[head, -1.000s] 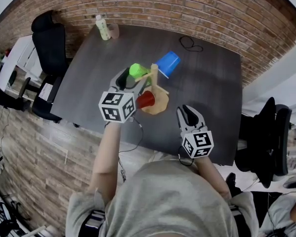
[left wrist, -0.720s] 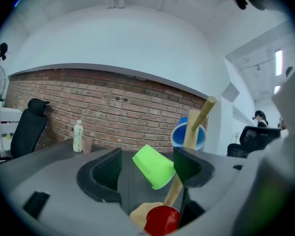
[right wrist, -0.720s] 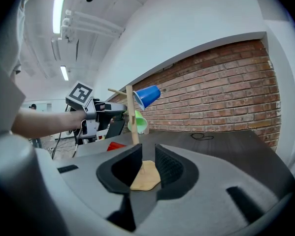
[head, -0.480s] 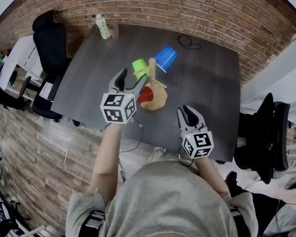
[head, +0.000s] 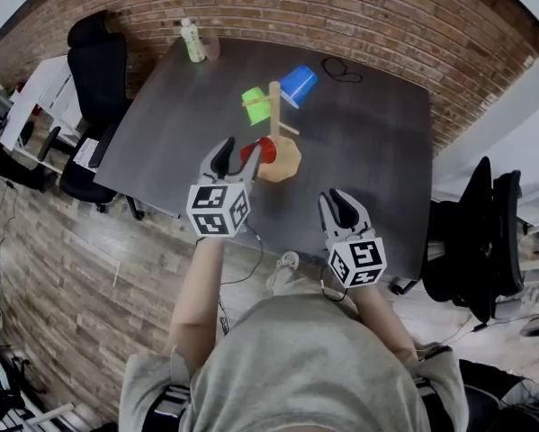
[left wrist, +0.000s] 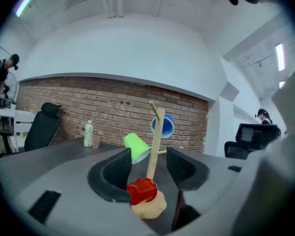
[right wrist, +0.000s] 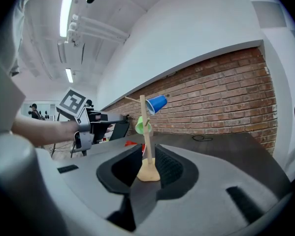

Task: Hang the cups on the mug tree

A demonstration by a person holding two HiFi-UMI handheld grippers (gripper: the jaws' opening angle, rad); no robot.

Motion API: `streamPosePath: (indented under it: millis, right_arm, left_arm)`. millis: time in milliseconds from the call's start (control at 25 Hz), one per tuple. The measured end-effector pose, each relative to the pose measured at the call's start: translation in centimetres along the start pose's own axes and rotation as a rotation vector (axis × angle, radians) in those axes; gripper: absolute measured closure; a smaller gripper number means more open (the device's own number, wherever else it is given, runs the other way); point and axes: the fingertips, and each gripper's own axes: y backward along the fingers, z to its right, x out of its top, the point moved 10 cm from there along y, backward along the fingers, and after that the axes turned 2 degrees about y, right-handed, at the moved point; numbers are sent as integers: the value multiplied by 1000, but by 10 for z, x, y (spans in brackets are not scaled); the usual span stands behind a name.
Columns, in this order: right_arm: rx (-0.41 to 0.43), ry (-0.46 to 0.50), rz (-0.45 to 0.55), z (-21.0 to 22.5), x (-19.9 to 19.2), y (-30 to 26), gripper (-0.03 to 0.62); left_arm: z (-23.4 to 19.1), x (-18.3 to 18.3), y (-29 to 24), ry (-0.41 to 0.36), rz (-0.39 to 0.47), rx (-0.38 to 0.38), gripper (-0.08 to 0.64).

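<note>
The wooden mug tree (head: 274, 120) stands on a tan base (head: 282, 162) mid-table. A green cup (head: 256, 104) and a blue cup (head: 297, 85) hang from its upper pegs. A red cup (head: 259, 150) sits low on the tree, just above the base. My left gripper (head: 232, 156) is just short of the red cup (left wrist: 142, 191); its jaws are closing and nothing lies between them. My right gripper (head: 341, 207) hovers near the table's front edge, its jaws a little apart and empty. The right gripper view shows the tree (right wrist: 146, 132) ahead and the left gripper (right wrist: 88, 127).
A bottle (head: 192, 43) and a small cup (head: 209, 54) stand at the table's far left corner. A black cable (head: 341, 72) lies at the far right. Office chairs stand left (head: 96, 61) and right (head: 485, 232) of the table. A brick wall runs behind.
My left gripper has drawn back from the tree toward me, and the red cup stays low on the tree. The right gripper has barely moved.
</note>
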Motion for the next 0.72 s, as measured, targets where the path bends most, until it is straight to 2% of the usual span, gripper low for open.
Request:
streamPosePath:
  millis: [320, 720]
  right_arm:
    - [35, -2, 6, -20, -10, 61, 521]
    - [72, 18, -8, -47, -26, 127, 560]
  left_arm:
    - [37, -33, 78, 28, 17, 91, 476]
    - [85, -64, 174, 40, 26, 143, 530]
